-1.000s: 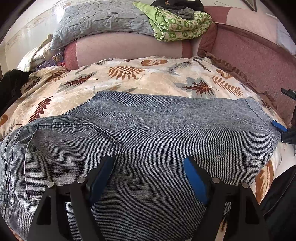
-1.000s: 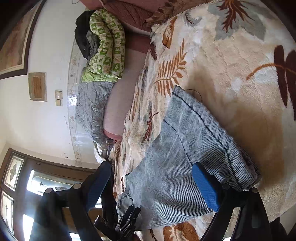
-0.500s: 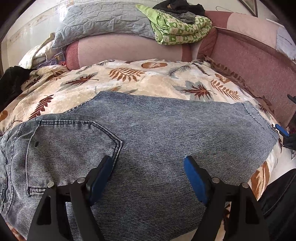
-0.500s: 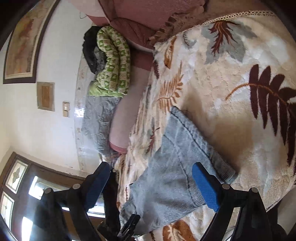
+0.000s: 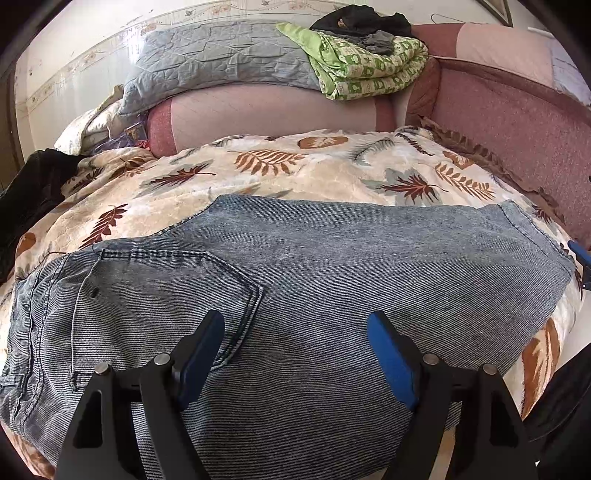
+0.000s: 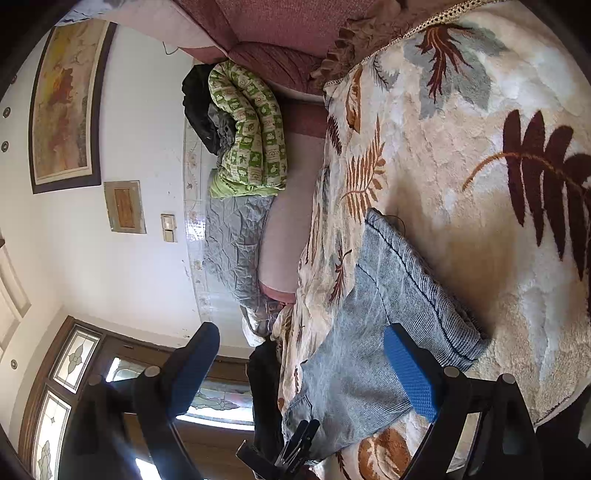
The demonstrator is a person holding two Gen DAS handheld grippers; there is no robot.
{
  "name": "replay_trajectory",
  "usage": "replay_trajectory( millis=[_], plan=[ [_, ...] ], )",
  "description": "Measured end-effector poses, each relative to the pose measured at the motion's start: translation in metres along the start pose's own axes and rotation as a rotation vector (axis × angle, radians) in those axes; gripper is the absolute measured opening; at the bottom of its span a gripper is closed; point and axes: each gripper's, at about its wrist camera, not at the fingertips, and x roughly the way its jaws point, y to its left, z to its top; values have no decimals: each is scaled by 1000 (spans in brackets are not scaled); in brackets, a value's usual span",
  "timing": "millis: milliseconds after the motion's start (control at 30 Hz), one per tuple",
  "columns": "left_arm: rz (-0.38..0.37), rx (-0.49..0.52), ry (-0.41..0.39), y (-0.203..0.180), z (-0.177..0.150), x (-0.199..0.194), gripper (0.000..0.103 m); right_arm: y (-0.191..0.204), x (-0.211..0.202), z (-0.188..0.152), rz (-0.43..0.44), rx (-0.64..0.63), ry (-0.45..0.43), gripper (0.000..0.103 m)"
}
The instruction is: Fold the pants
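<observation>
Pants (image 5: 314,280) flat on bed (image 5: 332,173), mid-frame. Left claw (image 5: 295,354) and right claw (image 6: 303,365) both open, empty. Risk: one-layer pinch at hem (image 6: 424,280) skews the fold.

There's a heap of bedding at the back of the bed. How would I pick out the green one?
Start at the long pink bolster behind the leaf-print blanket. On top lies a grey quilt, and just right of it sits the folded green quilt. It alone is bright green with white squares, with dark clothes on top.
</observation>
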Motion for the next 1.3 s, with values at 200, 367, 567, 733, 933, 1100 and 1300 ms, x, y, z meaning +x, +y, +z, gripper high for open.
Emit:
replay_trajectory(
  millis=[200, 367, 567, 733, 933, 1100, 1300],
  plan=[
    [-29, -58, 6, 11, 1, -2, 80, 2, 7, -3, -22, -6, 10, 92],
    [-73, -114, 6, 20, 2, -6, 80, 3, 14, -5, -50, -6, 22, 92],
    [-109, -182, -4, 31, 5, -13, 80, 6, 23, -11, -70, -11, 39, 92],
    [-122, -203, -8, 34, 6, -15, 80, 10, 24, -17, -73, -26, 44, 92],
    [-90, -173, -15, 31, 5, -14, 80, 11, 26, -19, -65, -23, 50, 92],
    [-62, -147, -16, 26, 3, -12, 80, 10, 23, -17, -48, -23, 53, 92],
    [-41, -127, -45, 23, 3, -15, 80, 8, 20, -15, -17, -17, 55, 92]
  ],
)
